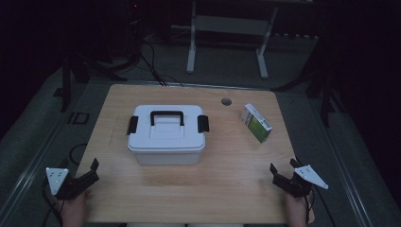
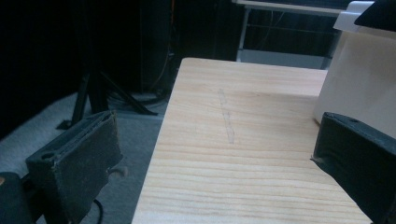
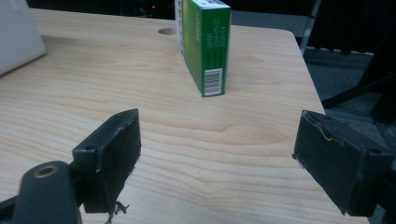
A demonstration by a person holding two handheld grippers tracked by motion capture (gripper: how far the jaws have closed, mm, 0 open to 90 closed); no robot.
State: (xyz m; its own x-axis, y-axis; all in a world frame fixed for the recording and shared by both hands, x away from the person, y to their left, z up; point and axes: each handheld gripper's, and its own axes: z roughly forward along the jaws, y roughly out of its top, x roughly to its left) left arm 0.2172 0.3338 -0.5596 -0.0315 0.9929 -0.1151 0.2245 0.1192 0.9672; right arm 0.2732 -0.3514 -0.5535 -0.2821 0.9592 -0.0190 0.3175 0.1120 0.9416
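Near the middle of the wooden counter [image 1: 227,175] stands a white storage box [image 1: 166,140] with its lid on, a black carry handle [image 1: 166,115] lying across the lid and a black latch [image 1: 133,124] at each short end. To the right of the box and well apart from it, a green and white carton [image 1: 256,122] stands on the counter, turned at an angle to the box. Just behind the box's right end, toward the far edge, a small round hole [image 1: 226,101] is set in the counter top.

Left of the box, at the counter's near left corner, a hand [image 1: 73,208] holds the left gripper [image 1: 92,170]; its jaws stand wide apart with nothing between them, and a grey three-cornered plate [image 1: 56,178] sits on top. In the left gripper view the gripper [image 2: 212,158] looks along the counter's left edge, one jaw over the floor and the other over the wood, with the box's white wall [image 2: 364,84] close by at the right.

Right of the box, at the near right corner, the other hand [image 1: 297,213] holds the right gripper [image 1: 283,169], jaws likewise wide and empty. In the right gripper view the gripper [image 3: 217,140] faces the carton [image 3: 205,44], whose green side carries a barcode, with the box's corner [image 3: 16,35] at the far left and the hole [image 3: 164,31] just left of the carton.
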